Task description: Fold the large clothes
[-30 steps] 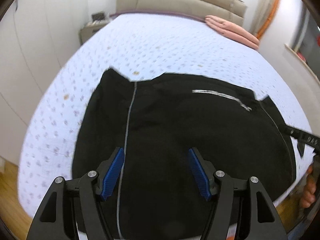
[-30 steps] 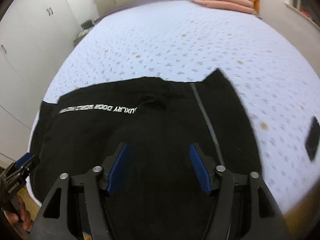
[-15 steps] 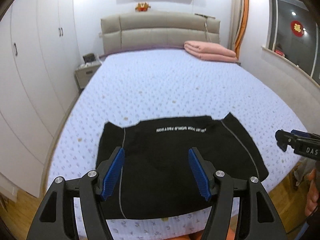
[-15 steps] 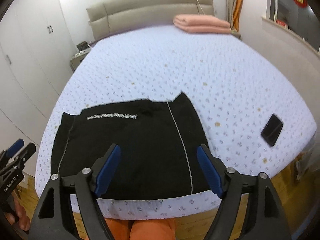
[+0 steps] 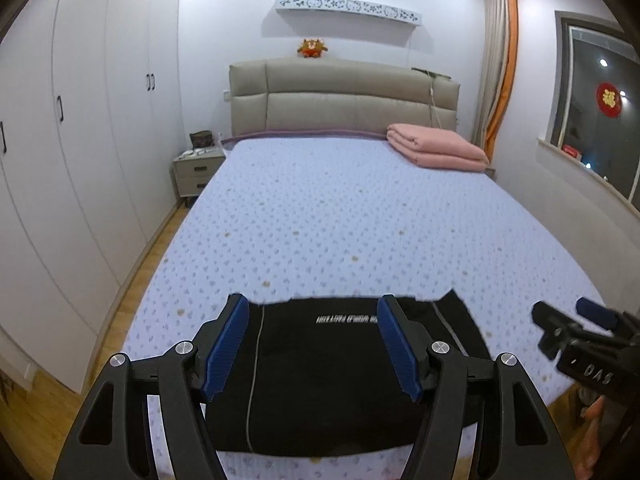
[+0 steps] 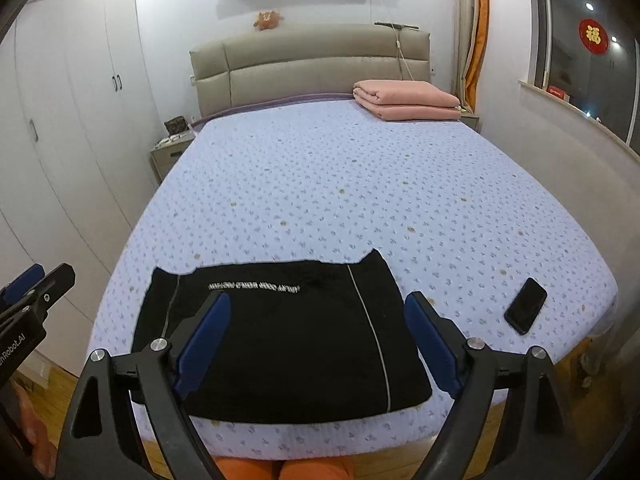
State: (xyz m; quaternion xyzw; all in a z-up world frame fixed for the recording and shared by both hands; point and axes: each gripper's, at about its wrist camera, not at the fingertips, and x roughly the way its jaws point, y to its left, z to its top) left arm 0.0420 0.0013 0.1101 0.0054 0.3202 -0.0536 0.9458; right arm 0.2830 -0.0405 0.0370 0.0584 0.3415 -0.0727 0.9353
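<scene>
I see the folded black garment lying flat at the foot edge of the bed. My left tongs hang released above it, gripping nothing. My right tongs have just been opening and are empty too. A phone lies right of the garment.

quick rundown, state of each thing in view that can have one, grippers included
black garment: folded into a flat rectangle at the near edge of the bed, held by neither gripper
left gripper: open, nothing between its pads
right gripper: open, jaws have just been opening, nothing between them
pink blanket: folded, lying by the headboard
phone: flat on the bed, screen dark
wardrobe doors: closed
</scene>
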